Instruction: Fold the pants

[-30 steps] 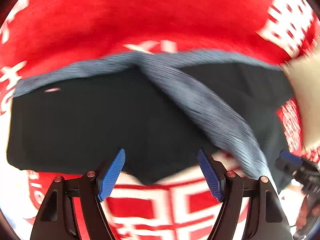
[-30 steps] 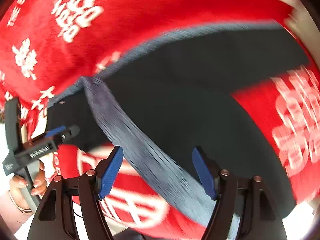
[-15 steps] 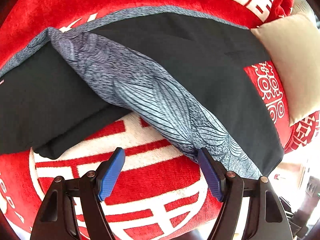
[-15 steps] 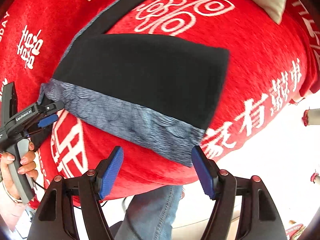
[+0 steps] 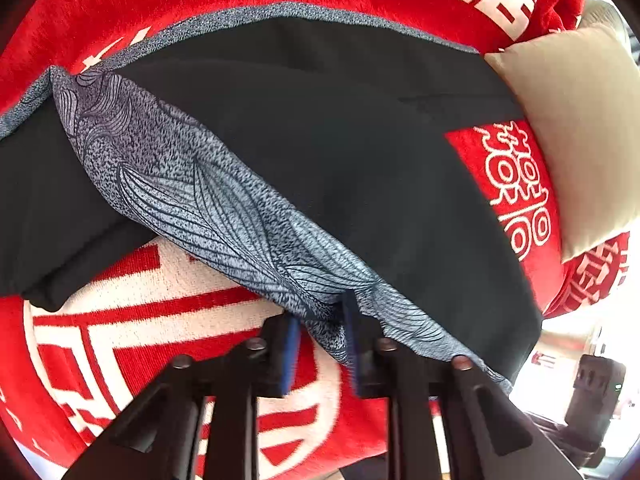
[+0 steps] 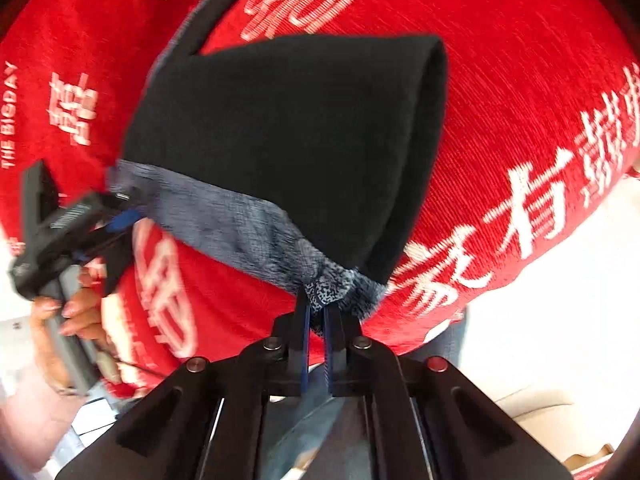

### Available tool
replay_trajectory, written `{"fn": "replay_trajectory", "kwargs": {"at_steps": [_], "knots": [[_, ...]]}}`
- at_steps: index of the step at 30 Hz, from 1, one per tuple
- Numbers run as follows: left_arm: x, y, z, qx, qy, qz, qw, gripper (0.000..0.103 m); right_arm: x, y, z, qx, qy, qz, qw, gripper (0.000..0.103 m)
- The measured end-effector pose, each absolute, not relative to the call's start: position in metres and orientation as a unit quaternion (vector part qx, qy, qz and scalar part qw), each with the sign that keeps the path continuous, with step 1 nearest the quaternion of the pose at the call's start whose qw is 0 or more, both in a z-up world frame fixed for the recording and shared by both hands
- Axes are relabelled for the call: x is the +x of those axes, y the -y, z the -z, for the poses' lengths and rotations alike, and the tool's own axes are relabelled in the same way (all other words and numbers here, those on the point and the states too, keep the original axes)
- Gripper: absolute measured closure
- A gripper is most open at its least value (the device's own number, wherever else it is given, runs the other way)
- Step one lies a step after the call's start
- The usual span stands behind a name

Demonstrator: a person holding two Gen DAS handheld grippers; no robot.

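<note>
Lying across a red blanket (image 5: 168, 320) with white lettering: black pants (image 5: 360, 152) bearing a grey patterned side band (image 5: 192, 196). Left claw (image 5: 320, 332): jaws just closed, now pinching the band's near edge. Right claw (image 6: 316, 316): jaws just closed, now clamped on the grey band at the leg's hem corner, black fabric rising above it. Beige cushion (image 5: 576, 128) beside the pants, at the blanket's right. Person's hand (image 6: 68, 312) gripping the left claw's handle, seen from the right wrist.
</note>
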State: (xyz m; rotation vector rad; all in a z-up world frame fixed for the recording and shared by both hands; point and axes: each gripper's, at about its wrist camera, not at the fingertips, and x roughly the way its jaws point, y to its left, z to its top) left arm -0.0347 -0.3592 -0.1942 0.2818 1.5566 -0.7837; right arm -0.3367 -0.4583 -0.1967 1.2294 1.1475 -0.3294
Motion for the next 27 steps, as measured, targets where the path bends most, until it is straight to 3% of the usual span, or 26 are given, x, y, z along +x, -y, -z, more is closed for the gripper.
{"fn": "replay_trajectory", "kwargs": {"at_steps": [13, 21, 27], "knots": [[0.027, 0.397, 0.113, 0.074, -0.653, 0.350, 0.668, 0.092, -0.254, 0.609, 0.076, 0.481, -0.432, 0.082, 0.759, 0.098], [0.084, 0.459, 0.110, 0.063, -0.611, 0.357, 0.703, 0.092, -0.137, 0.692, 0.079, 0.392, -0.465, 0.090, 0.789, 0.098], [0.107, 0.491, 0.135, 0.085, -0.612, 0.349, 0.705, 0.091, -0.061, 0.738, 0.132, 0.335, -0.525, 0.103, 0.776, 0.098]]}}
